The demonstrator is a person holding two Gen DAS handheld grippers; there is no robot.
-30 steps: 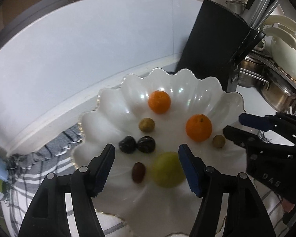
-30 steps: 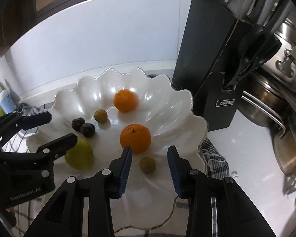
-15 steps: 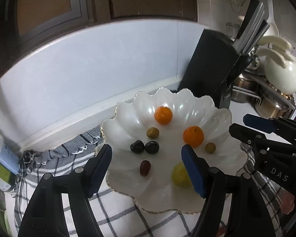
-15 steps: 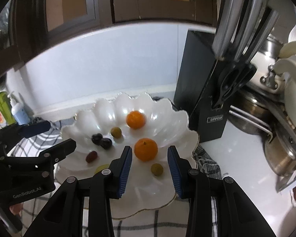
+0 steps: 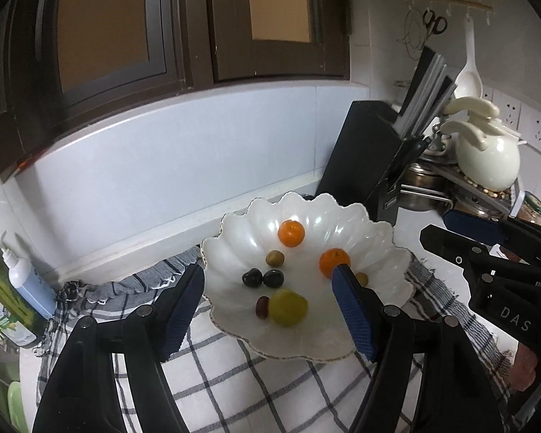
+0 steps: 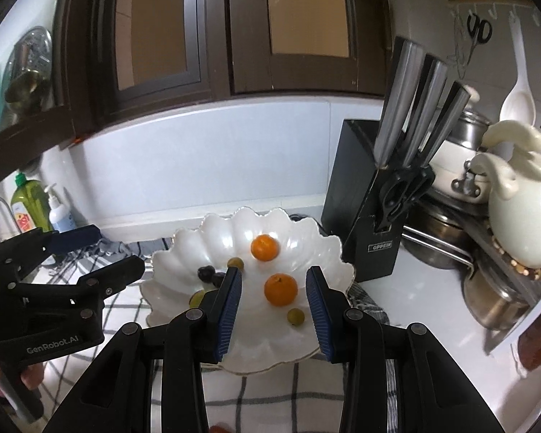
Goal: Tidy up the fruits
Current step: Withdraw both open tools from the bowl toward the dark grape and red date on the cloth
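A white scalloped bowl (image 5: 375, 245) stands on a checked cloth and holds two oranges (image 5: 291, 232) (image 5: 333, 261), a yellow-green pear-like fruit (image 5: 288, 306), two dark plums (image 5: 252, 277), a reddish date (image 5: 261, 306) and two small olive-green fruits (image 5: 274, 258). The bowl also shows in the right wrist view (image 6: 169, 270), with the near orange (image 6: 280, 288). My left gripper (image 5: 268, 306) is open and empty, held back above the bowl's near side. My right gripper (image 6: 273, 297) is open and empty, also above the near rim.
A black knife block (image 6: 364, 202) stands right behind the bowl. Steel pots (image 6: 494, 299) and a cream teapot (image 6: 523, 213) fill the right corner. Soap bottles (image 5: 21, 281) stand at the left by the backsplash. The checked cloth (image 5: 234, 389) covers the counter near me.
Both grippers have pulled back and up from the bowl, which now looks smaller and farther. The pear-like fruit has shifted inside the bowl. Both stay open and empty.
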